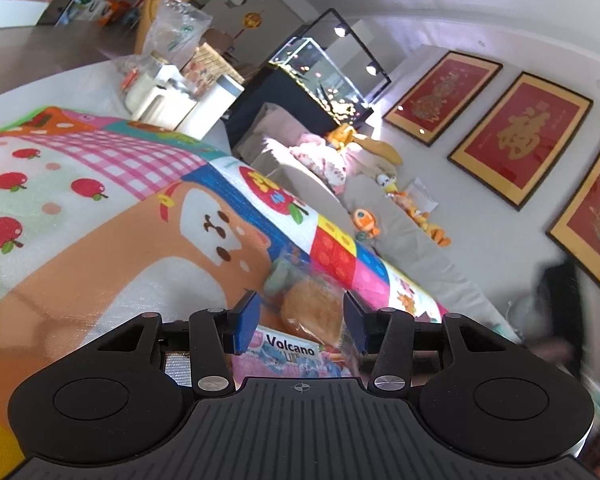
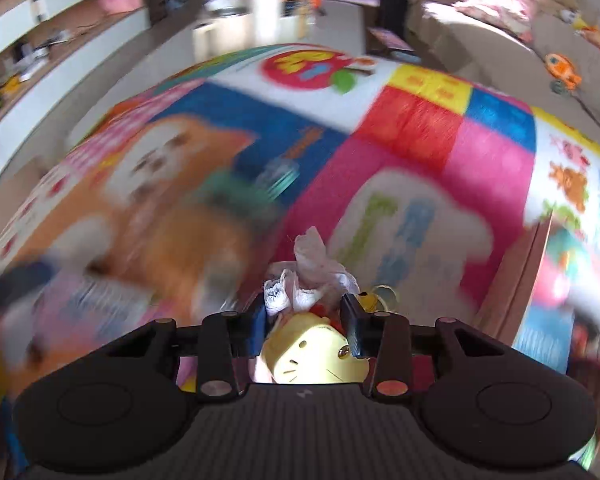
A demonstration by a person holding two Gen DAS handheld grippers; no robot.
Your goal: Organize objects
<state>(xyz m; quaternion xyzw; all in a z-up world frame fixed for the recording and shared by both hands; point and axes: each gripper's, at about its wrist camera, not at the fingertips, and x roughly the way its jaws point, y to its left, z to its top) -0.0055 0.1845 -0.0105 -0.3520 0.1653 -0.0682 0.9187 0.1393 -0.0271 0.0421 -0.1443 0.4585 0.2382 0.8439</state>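
Gripping a yellow cat doll (image 2: 314, 354) between its fingers, the right claw (image 2: 306, 320) points down over the colourful play mat (image 2: 412, 128), the doll's white lace dress (image 2: 312, 280) sticking out ahead; that view is blurred. The left claw (image 1: 298, 320) holds a clear packet with a bun (image 1: 312, 312), pads on both sides, above a "Volcano" box (image 1: 290, 346) on the mat
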